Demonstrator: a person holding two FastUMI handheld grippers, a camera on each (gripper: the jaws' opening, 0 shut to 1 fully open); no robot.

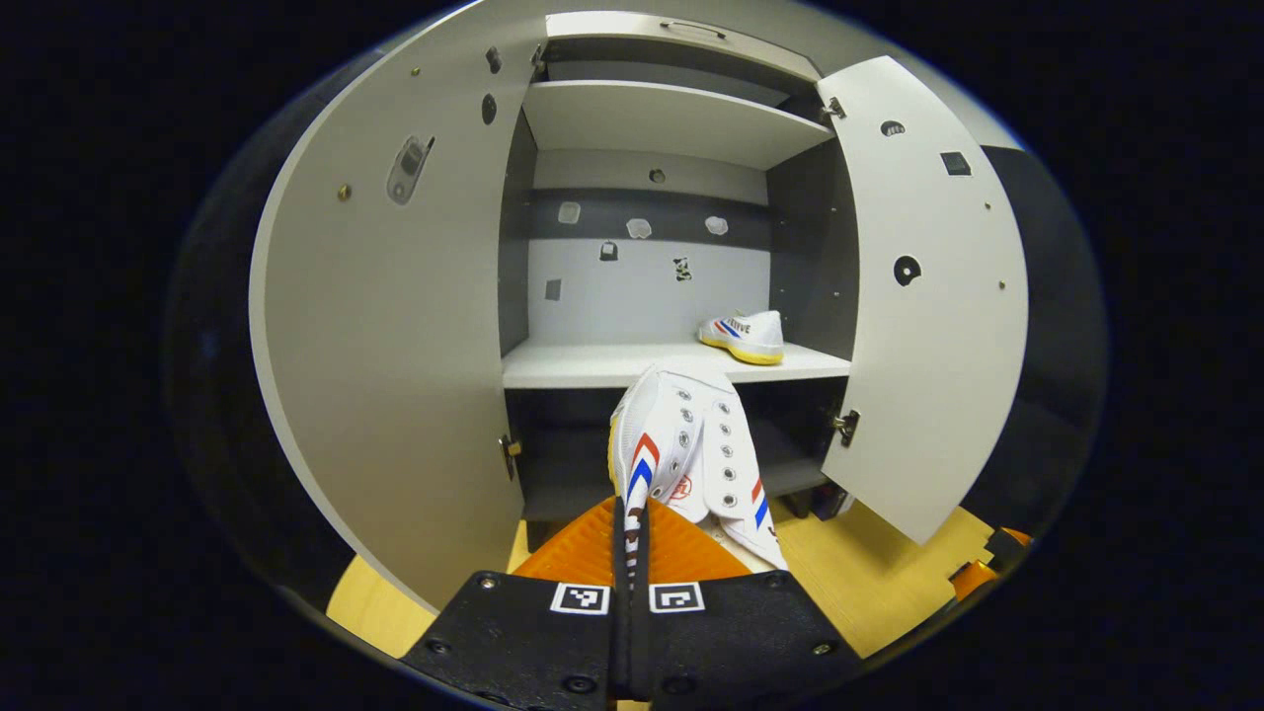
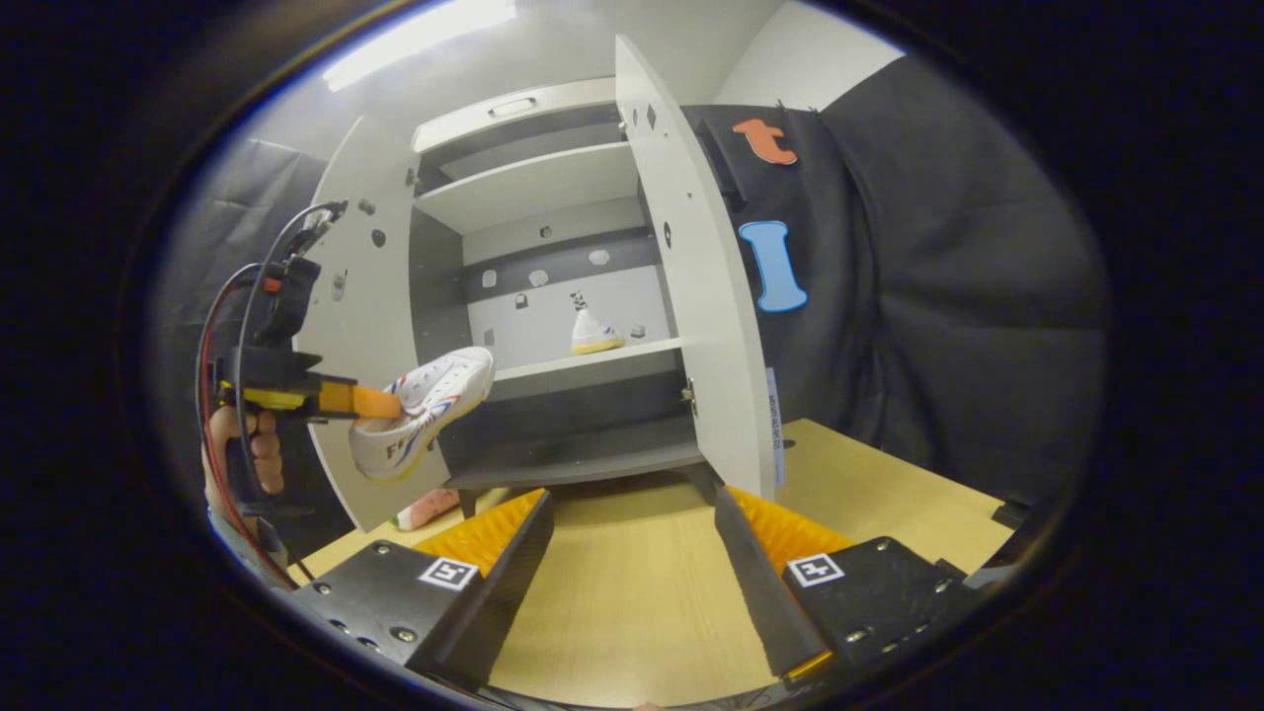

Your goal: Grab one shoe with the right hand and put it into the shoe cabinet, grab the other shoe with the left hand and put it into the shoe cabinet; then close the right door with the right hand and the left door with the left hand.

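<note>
I count 2 shoes, 2 cabinet doors and 2 grippers. My left gripper (image 1: 630,538) has its orange fingers pinched tight on the collar of 1 white shoe (image 1: 691,444), held in the air in front of the shoe cabinet (image 1: 652,118), its long axis running away from me, toe toward the open cabinet. The other shoe (image 1: 746,336) lies on the middle shelf, at its right end. The left door (image 1: 395,346) and right door (image 1: 928,296) both stand open. My right gripper (image 2: 632,553) is spread wide and empty above the wooden table (image 2: 632,612).
</note>
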